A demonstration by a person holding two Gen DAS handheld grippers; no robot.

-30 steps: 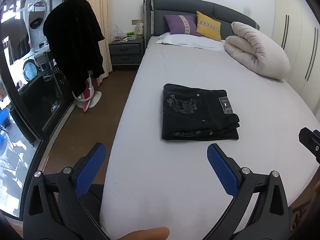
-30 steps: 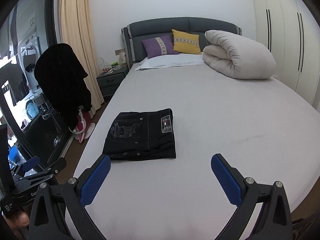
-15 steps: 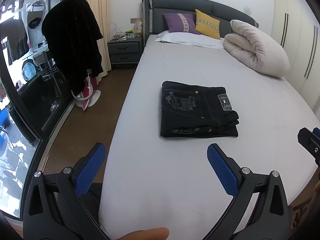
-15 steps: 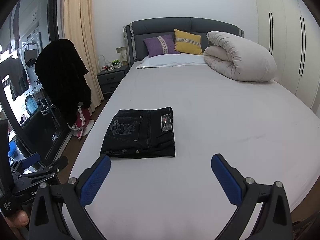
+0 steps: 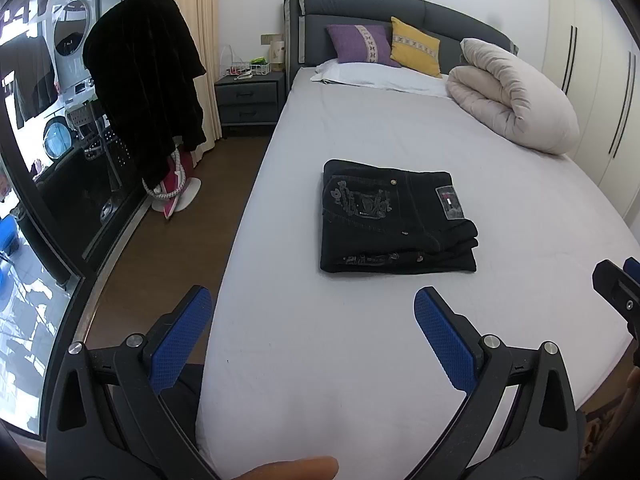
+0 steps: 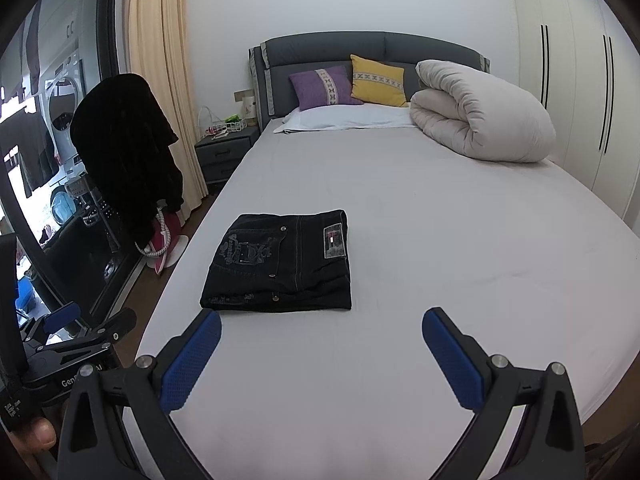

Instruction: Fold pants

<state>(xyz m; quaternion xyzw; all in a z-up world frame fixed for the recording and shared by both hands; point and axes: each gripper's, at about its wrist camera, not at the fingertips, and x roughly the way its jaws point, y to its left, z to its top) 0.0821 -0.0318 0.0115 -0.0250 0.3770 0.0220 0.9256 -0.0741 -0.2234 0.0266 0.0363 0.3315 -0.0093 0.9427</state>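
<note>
Lying flat on the white bed sheet [image 5: 360, 360], the black denim pants [image 5: 394, 222] are folded into a compact rectangle, back pocket embroidery and a small leather patch facing up. In the right wrist view the same pants [image 6: 282, 262] sit toward the near left part of the bed, close to its left edge.

Left gripper [image 5: 312, 330]: blue-padded fingers spread wide, nothing between them, held over the near end of the bed and apart from the pants. A fingertip of the person shows at the bottom edge of that view.

Right gripper [image 6: 320, 350]: fingers likewise wide apart and empty, held near the foot of the bed, the pants just beyond its left finger, not touching.

Far end of the bed: dark grey padded headboard [image 6: 360, 50], purple cushion [image 6: 322, 86], yellow cushion [image 6: 378, 80], white pillow [image 6: 348, 118]. Rolled beige duvet [image 6: 480, 114] lies at the far right. Left of the bed: grey nightstand [image 5: 248, 100], black garment hung on a stand [image 5: 146, 96], brown wooden floor [image 5: 168, 240]. White wardrobe doors [image 6: 580, 80] at right.
</note>
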